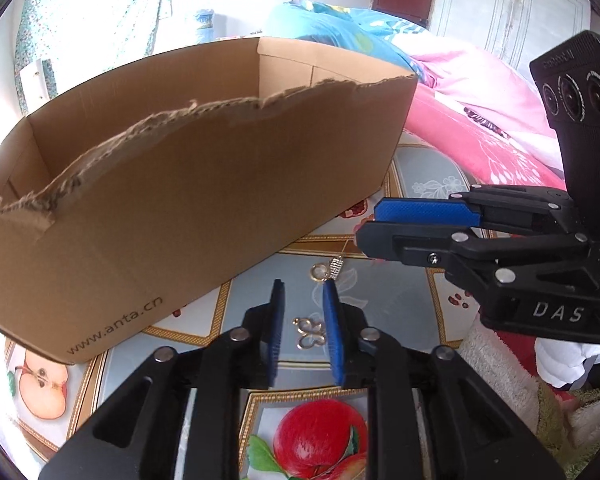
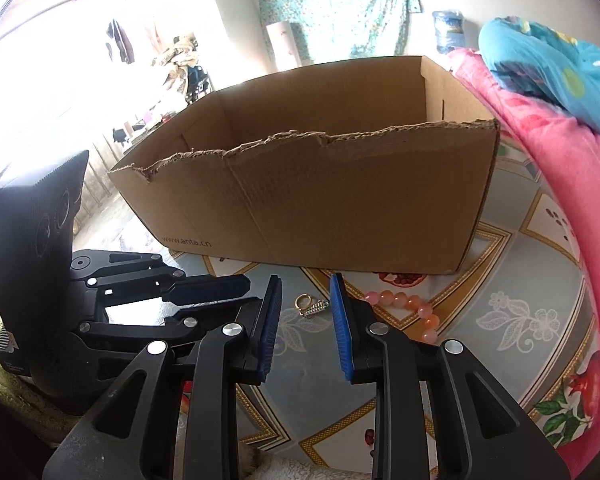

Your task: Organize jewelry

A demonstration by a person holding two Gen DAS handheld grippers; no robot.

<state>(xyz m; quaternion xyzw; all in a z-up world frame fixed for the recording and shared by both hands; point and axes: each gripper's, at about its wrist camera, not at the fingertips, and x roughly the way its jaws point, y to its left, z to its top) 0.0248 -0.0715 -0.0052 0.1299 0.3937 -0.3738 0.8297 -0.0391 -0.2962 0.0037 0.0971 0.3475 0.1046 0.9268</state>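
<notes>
In the left wrist view, the cardboard box (image 1: 188,168) fills the upper left; the left tool (image 1: 302,320) stands apart, empty, around gold earrings (image 1: 310,332) on the tabletop (image 1: 412,304); the right tool (image 1: 370,226), jaws slightly apart, sits centre-right above a ring charm (image 1: 328,270).

Earrings (image 1: 311,332) lie before box (image 1: 180,184).

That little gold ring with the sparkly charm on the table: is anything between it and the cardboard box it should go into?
Only the box's own wall. The ring lies on the patterned tablecloth just in front of the cardboard box, whose torn-edged near side rises between them, so it must be lifted over. Nothing lies between the ring and the right gripper, whose jaws stand apart.
</notes>
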